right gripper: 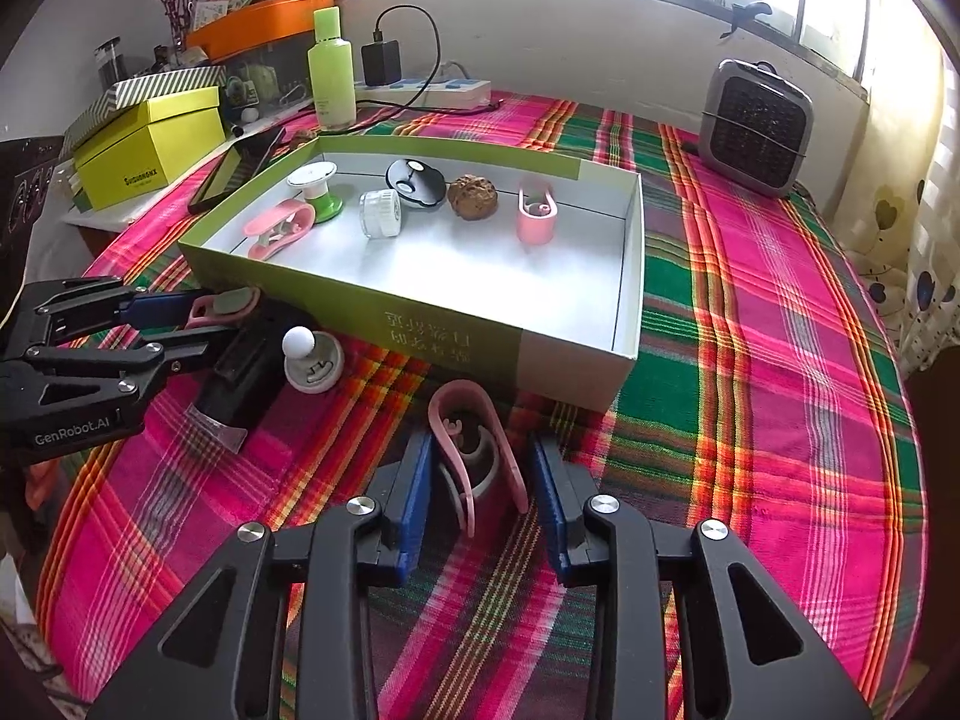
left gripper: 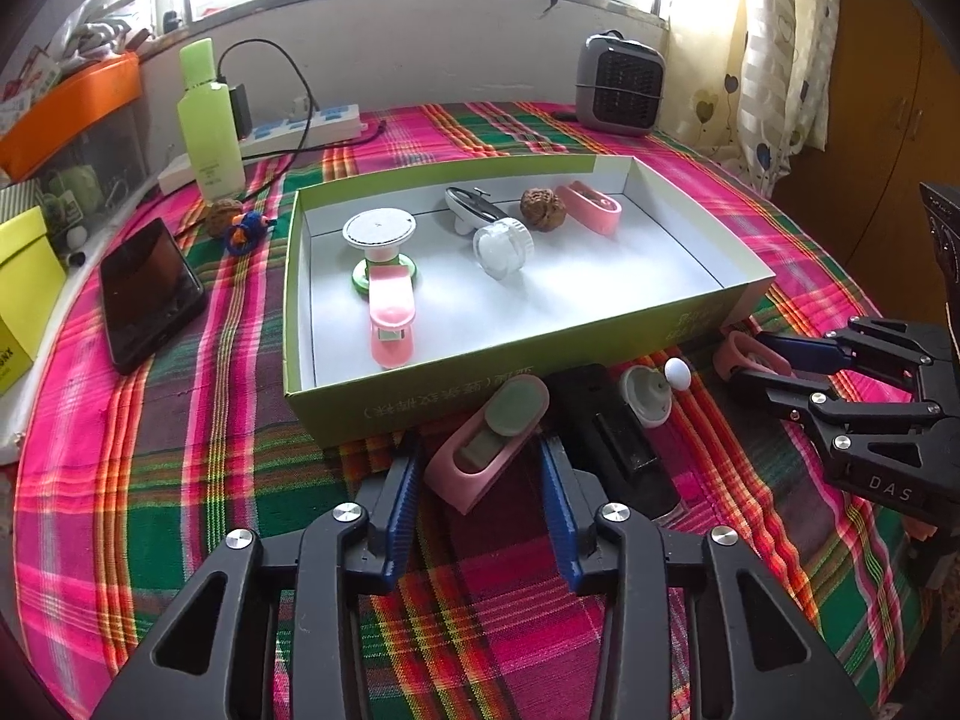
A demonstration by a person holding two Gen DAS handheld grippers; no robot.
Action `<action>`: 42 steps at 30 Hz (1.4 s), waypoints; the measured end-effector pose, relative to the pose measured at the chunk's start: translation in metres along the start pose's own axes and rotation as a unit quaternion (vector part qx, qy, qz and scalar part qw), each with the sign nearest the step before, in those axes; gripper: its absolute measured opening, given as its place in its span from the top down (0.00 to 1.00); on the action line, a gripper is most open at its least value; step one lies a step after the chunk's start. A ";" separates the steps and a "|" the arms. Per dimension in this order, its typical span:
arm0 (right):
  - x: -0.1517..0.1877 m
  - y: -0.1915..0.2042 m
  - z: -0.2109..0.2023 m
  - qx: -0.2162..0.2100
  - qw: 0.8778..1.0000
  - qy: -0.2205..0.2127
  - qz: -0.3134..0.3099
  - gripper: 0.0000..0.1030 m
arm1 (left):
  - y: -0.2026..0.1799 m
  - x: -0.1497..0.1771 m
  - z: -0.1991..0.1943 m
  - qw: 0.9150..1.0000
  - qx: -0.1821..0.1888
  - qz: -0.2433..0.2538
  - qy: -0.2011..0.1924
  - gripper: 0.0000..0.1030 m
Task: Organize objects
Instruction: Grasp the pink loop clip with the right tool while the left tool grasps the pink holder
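My left gripper [left gripper: 480, 480] is spread wide, jaws either side of a pink holder [left gripper: 489, 441] lying on the plaid cloth [left gripper: 180, 420] just in front of the green box [left gripper: 510, 372]; the blue pads [left gripper: 403, 510] aren't touching it. My right gripper [right gripper: 480, 480] is also spread, straddling a pink clip [right gripper: 474, 444] on the cloth near the box's front right corner, pads apart from it. Between the two grippers: a black device [left gripper: 612, 438] and a grey knob with a white ball [left gripper: 651, 390], both just beside the box front.

Inside the box: another pink clip [left gripper: 390, 318] leaning on a green-and-white spool [left gripper: 379, 246], a clear jar [left gripper: 503, 246] on its side, a black-and-white gadget [left gripper: 471, 207], a walnut [left gripper: 540, 209], a pink case [left gripper: 591, 207].

Outside, left: phone [left gripper: 150, 294], green bottle [left gripper: 207, 120], power strip [left gripper: 300, 126]. Heater [left gripper: 621, 84] sits at the back right.
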State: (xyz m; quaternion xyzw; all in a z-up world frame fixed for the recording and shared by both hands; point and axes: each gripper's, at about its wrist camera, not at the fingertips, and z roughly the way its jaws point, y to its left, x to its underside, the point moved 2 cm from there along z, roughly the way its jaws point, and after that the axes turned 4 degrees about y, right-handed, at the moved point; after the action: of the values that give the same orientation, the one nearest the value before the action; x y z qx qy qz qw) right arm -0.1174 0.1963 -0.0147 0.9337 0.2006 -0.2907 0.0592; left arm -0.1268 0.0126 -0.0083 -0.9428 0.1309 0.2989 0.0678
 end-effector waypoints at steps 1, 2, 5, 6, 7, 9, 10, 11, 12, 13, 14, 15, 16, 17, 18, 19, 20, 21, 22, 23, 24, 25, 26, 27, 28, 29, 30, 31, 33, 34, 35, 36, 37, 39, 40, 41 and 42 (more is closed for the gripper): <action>0.000 0.000 0.000 0.000 1.000 0.000 0.000 0.72 | 0.000 0.000 0.000 1.000 0.000 -0.001 0.000 0.70; 0.000 0.000 0.000 0.000 1.000 0.000 0.001 0.73 | 0.000 0.000 0.000 1.000 0.000 -0.002 0.001 0.70; 0.000 0.000 -0.001 -0.001 1.000 0.000 0.004 0.73 | -0.001 0.001 -0.001 1.000 -0.001 0.001 0.002 0.72; 0.001 0.000 -0.001 -0.001 1.000 -0.001 0.005 0.73 | -0.001 0.002 -0.001 1.000 -0.002 0.001 0.002 0.73; 0.001 0.000 -0.001 -0.001 1.000 -0.001 0.005 0.73 | -0.001 0.002 -0.001 1.000 -0.002 0.000 0.002 0.73; 0.001 0.000 -0.001 0.000 1.000 -0.001 0.008 0.73 | -0.001 0.003 -0.002 1.000 -0.003 -0.003 0.002 0.75; 0.001 0.000 -0.001 0.001 1.000 -0.001 0.010 0.73 | -0.001 0.004 -0.002 1.000 -0.003 -0.005 0.002 0.76; 0.002 0.000 -0.002 0.002 1.000 -0.001 0.011 0.73 | -0.001 0.004 -0.003 1.000 -0.003 -0.007 0.002 0.77; 0.002 0.000 -0.002 0.001 1.000 -0.001 0.013 0.76 | 0.000 0.005 -0.003 1.000 -0.003 -0.009 0.002 0.77; 0.003 0.000 -0.002 0.000 1.000 -0.001 0.013 0.76 | 0.000 0.006 -0.004 1.000 -0.004 -0.010 0.002 0.78; 0.003 0.001 -0.003 -0.001 1.000 -0.001 0.013 0.76 | 0.000 0.007 -0.004 1.000 -0.004 -0.012 0.002 0.78; 0.004 0.001 -0.003 -0.001 1.000 -0.001 0.014 0.76 | 0.000 0.008 -0.005 1.000 -0.005 -0.014 0.002 0.79; 0.004 0.001 -0.003 -0.001 1.000 -0.001 0.015 0.76 | 0.000 0.008 -0.005 1.000 -0.005 -0.015 0.002 0.79; 0.004 0.002 -0.004 -0.002 1.000 -0.001 0.015 0.76 | 0.001 0.008 -0.006 1.000 -0.005 -0.018 0.002 0.80; 0.005 0.002 -0.004 -0.003 1.000 -0.001 0.015 0.76 | 0.001 0.009 -0.006 1.000 -0.005 -0.019 0.002 0.80; 0.005 0.003 -0.004 -0.004 1.000 -0.001 0.015 0.76 | 0.001 0.009 -0.006 1.000 -0.005 -0.021 0.002 0.80; 0.005 0.003 -0.004 -0.004 1.000 -0.001 0.016 0.76 | 0.001 0.010 -0.007 1.000 -0.005 -0.021 0.002 0.81; 0.006 0.004 -0.005 -0.005 1.000 -0.001 0.017 0.76 | 0.001 0.011 -0.007 1.000 -0.005 -0.022 0.002 0.81; 0.007 0.004 -0.005 -0.006 1.000 -0.002 0.018 0.76 | 0.001 0.011 -0.008 1.000 -0.005 -0.024 0.002 0.82; 0.007 0.005 -0.005 -0.007 1.000 -0.002 0.019 0.76 | 0.001 0.012 -0.009 1.000 -0.005 -0.025 0.002 0.82; 0.008 0.006 -0.006 -0.008 1.000 -0.003 0.020 0.76 | 0.001 0.013 -0.009 1.000 -0.005 -0.027 0.001 0.82; 0.009 0.006 -0.007 -0.009 1.000 -0.003 0.022 0.76 | 0.001 0.014 -0.010 1.000 -0.005 -0.029 0.001 0.82; 0.009 0.007 -0.008 -0.011 1.000 -0.005 0.024 0.76 | 0.001 0.015 -0.010 1.000 -0.005 -0.031 0.001 0.83; 0.010 0.007 -0.009 -0.012 1.000 -0.006 0.026 0.76 | 0.001 0.016 -0.011 0.999 -0.005 -0.033 0.000 0.83; 0.011 0.007 -0.010 -0.014 0.999 -0.007 0.028 0.76 | 0.001 0.017 -0.012 0.999 -0.004 -0.034 0.000 0.83; 0.011 0.008 -0.010 -0.015 0.999 -0.007 0.030 0.76 | 0.002 0.018 -0.013 0.999 -0.004 -0.036 0.000 0.83; 0.012 0.008 -0.011 -0.016 0.999 -0.008 0.032 0.76 | 0.002 0.019 -0.013 0.999 -0.004 -0.038 0.000 0.83; 0.013 0.009 -0.011 -0.018 0.999 -0.008 0.033 0.76 | 0.002 0.020 -0.014 0.999 -0.004 -0.040 0.000 0.83; 0.014 0.010 -0.012 -0.020 0.999 -0.009 0.034 0.76 | 0.003 0.022 -0.016 0.999 -0.002 -0.045 0.001 0.83; 0.014 0.011 -0.013 -0.020 0.999 -0.009 0.034 0.76 | 0.003 0.023 -0.016 0.999 -0.002 -0.046 0.000 0.83; 0.015 0.012 -0.013 -0.021 0.999 -0.009 0.034 0.76 | 0.003 0.024 -0.017 0.999 -0.002 -0.046 0.000 0.83; 0.015 0.013 -0.014 -0.021 0.999 -0.011 0.035 0.76 | 0.003 0.024 -0.017 0.999 -0.003 -0.046 0.000 0.83; 0.015 0.012 -0.015 -0.022 0.999 -0.012 0.035 0.76 | 0.003 0.025 -0.018 0.999 -0.003 -0.048 0.000 0.83; 0.015 0.013 -0.018 -0.024 0.999 -0.016 0.036 0.76 | 0.003 0.025 -0.018 0.999 -0.004 -0.050 0.000 0.83; 0.014 0.014 -0.020 -0.025 0.999 -0.019 0.035 0.76 | 0.003 0.025 -0.019 0.999 -0.003 -0.052 0.000 0.84; 0.014 0.015 -0.020 -0.026 0.999 -0.019 0.035 0.76 | 0.003 0.024 -0.018 0.999 -0.001 -0.052 0.000 0.84; 0.014 0.016 -0.020 -0.026 0.999 -0.019 0.035 0.76 | 0.003 0.024 -0.018 0.999 0.000 -0.051 0.001 0.84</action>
State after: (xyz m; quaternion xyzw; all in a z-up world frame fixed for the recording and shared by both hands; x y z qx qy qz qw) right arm -0.0894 0.1911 -0.0061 0.9325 0.1744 -0.3008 0.0975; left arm -0.0988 0.0010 -0.0078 -0.9486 0.0830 0.2940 0.0828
